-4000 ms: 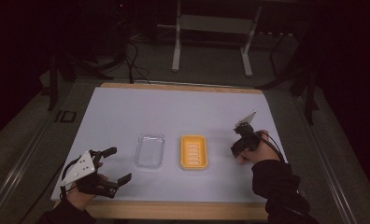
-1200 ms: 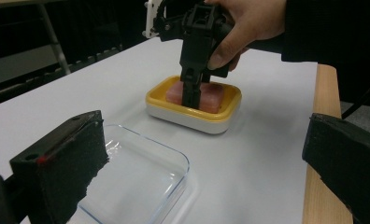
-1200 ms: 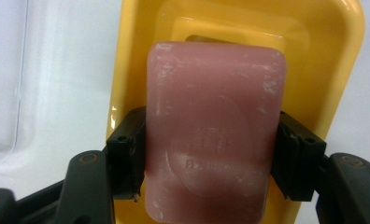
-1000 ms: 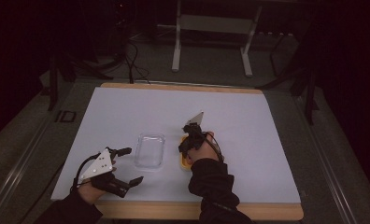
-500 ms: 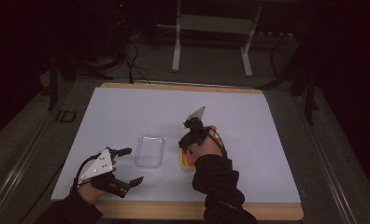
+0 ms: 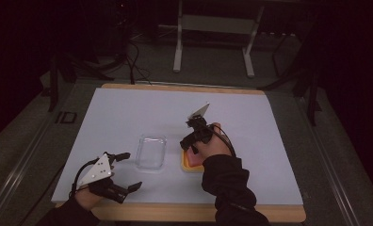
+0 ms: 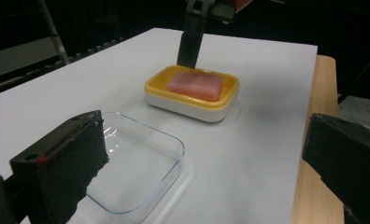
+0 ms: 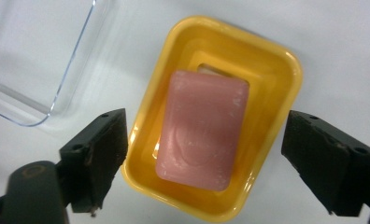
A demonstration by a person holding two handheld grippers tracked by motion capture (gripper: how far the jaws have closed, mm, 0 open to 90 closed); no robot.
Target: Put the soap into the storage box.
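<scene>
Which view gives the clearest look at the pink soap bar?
The right gripper view: it looks straight down on the soap bar lying in the yellow dish. The left gripper view shows it farther off, from the side. In the high view the person's hand partly covers it.

Right gripper (image 6: 188,145): centre of the high view, pointing downward, jaws spread wide apart, nothing between them; dark-sleeved forearm (image 6: 224,183) enters from the bottom edge. Left gripper (image 6: 124,170): lower left of the high view, jaws spread wide, empty, pointing toward the frame's right.
</scene>
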